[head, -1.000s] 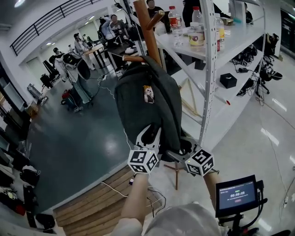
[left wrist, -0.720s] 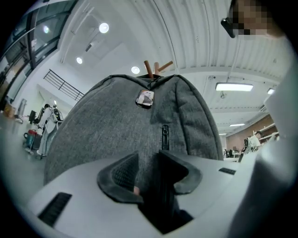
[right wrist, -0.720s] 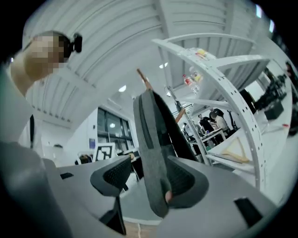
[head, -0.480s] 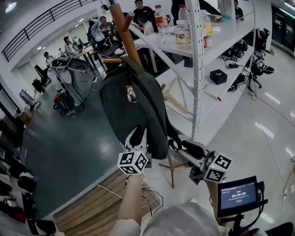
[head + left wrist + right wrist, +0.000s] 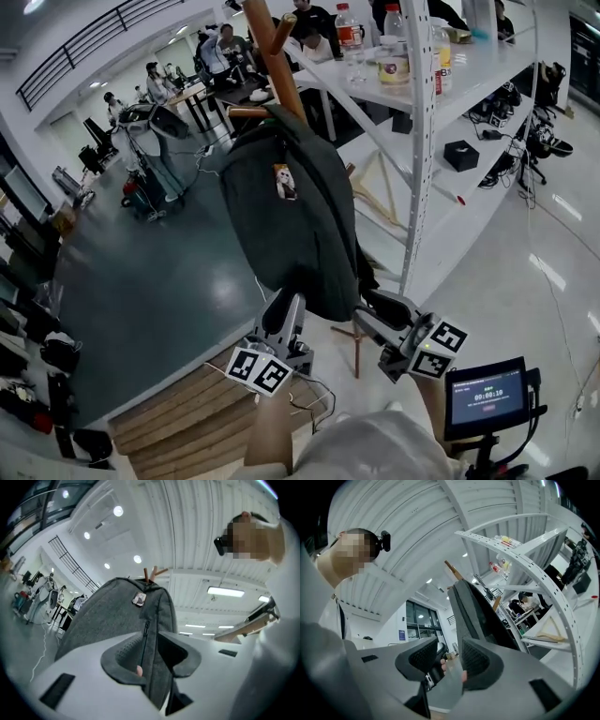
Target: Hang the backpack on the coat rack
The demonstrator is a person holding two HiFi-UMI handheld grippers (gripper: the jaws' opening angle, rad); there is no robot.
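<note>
The dark grey backpack [image 5: 291,225] hangs from a peg of the wooden coat rack [image 5: 274,47], a small picture tag on its front. My left gripper [image 5: 283,309] sits just below and in front of the bag's bottom edge. Its jaws are closing with nothing between them; in the left gripper view [image 5: 150,653] the backpack [image 5: 117,616] and the rack top [image 5: 152,573] show beyond the narrow gap. My right gripper [image 5: 370,311] is at the bag's lower right corner, jaws closing on nothing. Past it [image 5: 449,660] the backpack [image 5: 468,611] shows edge-on, a black strap dangling behind.
A white metal shelf unit [image 5: 422,141] with bottles [image 5: 352,37] stands right behind the rack. The rack's wooden foot [image 5: 356,342] is under the bag. A wooden platform [image 5: 187,412] with a cable lies lower left, a small screen [image 5: 483,394] lower right. People sit at tables far back.
The left gripper has drawn back from the bag's bottom toward me. The right gripper came out from under the bag to the right and its jaws narrowed. The backpack stays hanging.
</note>
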